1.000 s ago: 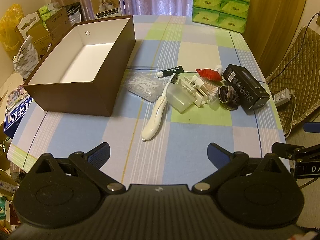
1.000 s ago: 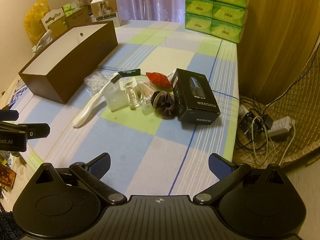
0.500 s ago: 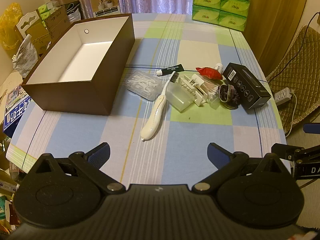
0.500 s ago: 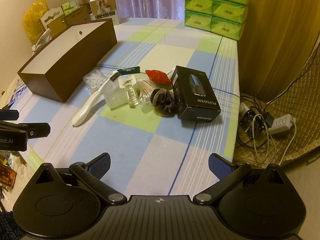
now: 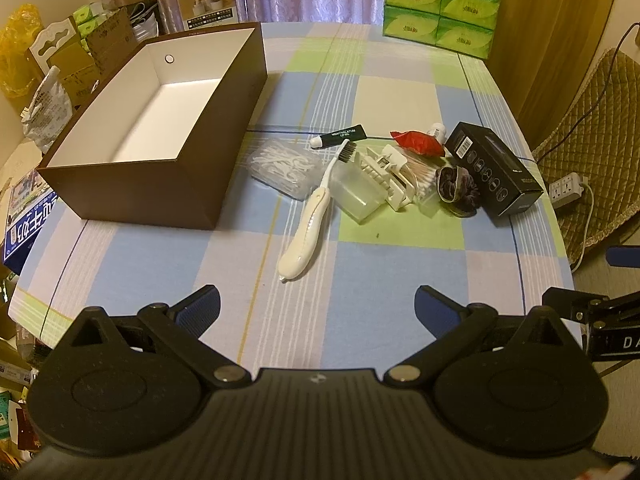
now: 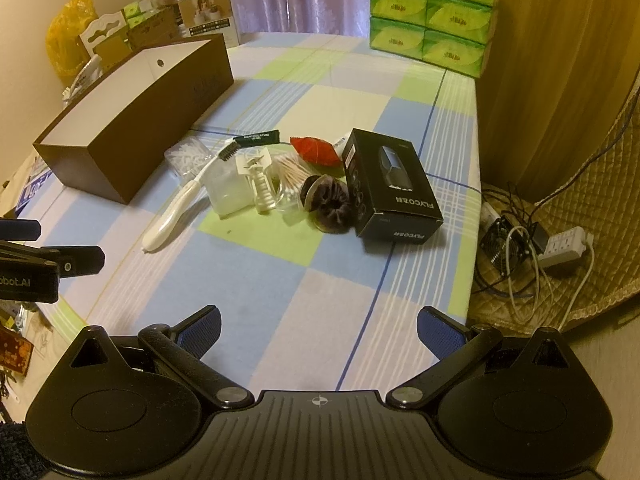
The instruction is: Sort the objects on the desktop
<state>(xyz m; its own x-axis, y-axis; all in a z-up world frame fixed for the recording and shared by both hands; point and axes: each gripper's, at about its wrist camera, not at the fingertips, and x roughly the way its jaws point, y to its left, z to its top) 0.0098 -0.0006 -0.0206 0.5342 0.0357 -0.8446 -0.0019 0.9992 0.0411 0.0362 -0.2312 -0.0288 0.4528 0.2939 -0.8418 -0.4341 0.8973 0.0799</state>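
An empty brown box (image 5: 132, 176) (image 6: 132, 128) with a white inside stands at the table's left. To its right lies a cluster: a white electric toothbrush (image 5: 308, 224) (image 6: 176, 208), a clear bag of floss picks (image 5: 286, 166), a black lip-balm tube (image 5: 340, 136), a clear plastic cup (image 5: 354, 190), a white clip (image 5: 388, 174), cotton swabs (image 6: 290, 172), a red packet (image 5: 418, 142) (image 6: 316, 150), a dark scrunchie (image 5: 456, 190) (image 6: 332, 204) and a black box (image 5: 494, 168) (image 6: 392, 184). My left gripper (image 5: 316, 304) and right gripper (image 6: 318, 326) hang open and empty over the near table edge.
Green tissue packs (image 5: 440, 0) (image 6: 430, 14) are stacked at the far right of the checked tablecloth (image 5: 380, 264). Cartons and bags (image 5: 80, 48) crowd the left side. A power strip and cables (image 6: 532, 248) lie on the floor to the right, beside a quilted seat (image 5: 592, 152).
Both views have drifted slightly; the objects sit a little higher in frame. Nothing on the table moved, and both grippers stayed open.
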